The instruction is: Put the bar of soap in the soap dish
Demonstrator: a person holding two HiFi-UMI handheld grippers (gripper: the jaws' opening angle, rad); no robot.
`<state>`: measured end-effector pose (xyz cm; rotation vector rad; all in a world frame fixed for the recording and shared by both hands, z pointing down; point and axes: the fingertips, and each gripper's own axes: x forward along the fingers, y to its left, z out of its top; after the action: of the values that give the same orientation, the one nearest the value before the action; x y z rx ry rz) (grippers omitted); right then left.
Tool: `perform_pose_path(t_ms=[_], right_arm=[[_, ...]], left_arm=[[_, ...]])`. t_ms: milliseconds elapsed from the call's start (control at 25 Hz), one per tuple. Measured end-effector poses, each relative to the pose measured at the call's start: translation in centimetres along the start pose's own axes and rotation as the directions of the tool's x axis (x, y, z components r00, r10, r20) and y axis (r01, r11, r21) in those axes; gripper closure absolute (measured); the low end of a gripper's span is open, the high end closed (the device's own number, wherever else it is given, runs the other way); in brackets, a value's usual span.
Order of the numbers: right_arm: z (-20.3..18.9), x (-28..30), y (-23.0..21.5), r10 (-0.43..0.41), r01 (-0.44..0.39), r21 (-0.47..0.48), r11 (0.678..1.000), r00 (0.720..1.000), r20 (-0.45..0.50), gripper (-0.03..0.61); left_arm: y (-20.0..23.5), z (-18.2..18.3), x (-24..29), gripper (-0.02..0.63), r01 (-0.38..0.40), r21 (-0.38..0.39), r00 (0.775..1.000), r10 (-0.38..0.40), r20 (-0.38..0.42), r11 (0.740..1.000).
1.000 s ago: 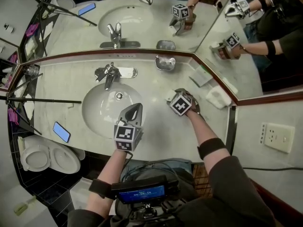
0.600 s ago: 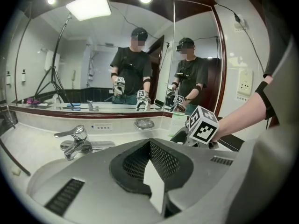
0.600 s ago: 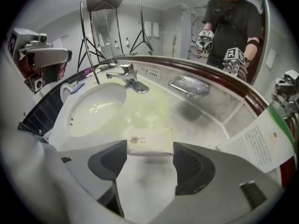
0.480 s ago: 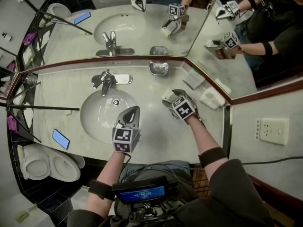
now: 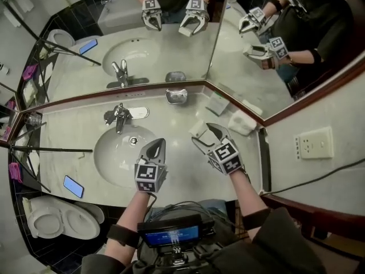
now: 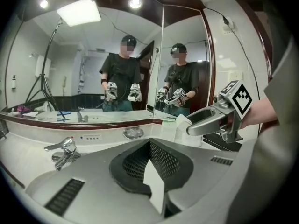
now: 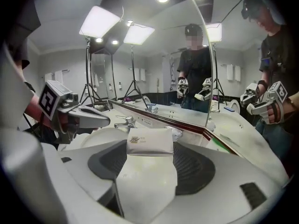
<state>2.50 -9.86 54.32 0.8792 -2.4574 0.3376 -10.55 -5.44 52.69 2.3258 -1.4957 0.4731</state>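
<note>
Vanity scene, head view. The right gripper (image 5: 205,135) has its jaws set wide and clamped on the white paper-wrapped bar of soap (image 7: 150,141), which lies crosswise between the pads. The soap is to the right of the oval white basin (image 5: 108,156) and well apart from the small shiny metal soap dish (image 5: 176,96) at the mirror's foot. The left gripper (image 5: 158,147) has its jaws fully together on nothing, over the basin's right edge, on the pale marble countertop (image 5: 177,173).
</note>
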Motion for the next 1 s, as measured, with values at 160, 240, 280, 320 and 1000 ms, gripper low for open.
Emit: perform_pose_path(t_ms=[160,240,280,320,1000], right_arm=[[-1.1,-2.3,0.6,-0.028,0.028,0.016,0.999,1.000,0.002,0.255],[-1.4,-2.3,0.5,-0.036,0.036,0.019,0.999,0.999,-0.002,0.255],[-1.4,-2.0,0.5,-0.035,0.035,0.012,0.999,0.999,-0.006,0.255],[-1.3,-1.5,0.6,-0.031,0.031,0.004,1.000,0.999,-0.012,0.255],[4.1,17.3,-6.2,0.000,-0.036,-0.147,0.988,0.972,-0.234,0.253]], left_arm=[[-0.9,0.1,0.1,0.611,0.014,0.006,1.000,-0.014,0.000,1.000],[-1.2,0.1,0.3,0.611,0.017,0.010,1.000,-0.017,-0.002,1.000],[-1.2,0.1,0.4,0.611,0.018,0.013,1.000,-0.017,-0.004,1.000],[-1.2,0.1,0.6,0.611,0.017,0.016,1.000,-0.017,-0.008,1.000],[7.5,1.5,12.2,0.611,-0.086,0.040,0.992,0.089,-0.088,0.995]])
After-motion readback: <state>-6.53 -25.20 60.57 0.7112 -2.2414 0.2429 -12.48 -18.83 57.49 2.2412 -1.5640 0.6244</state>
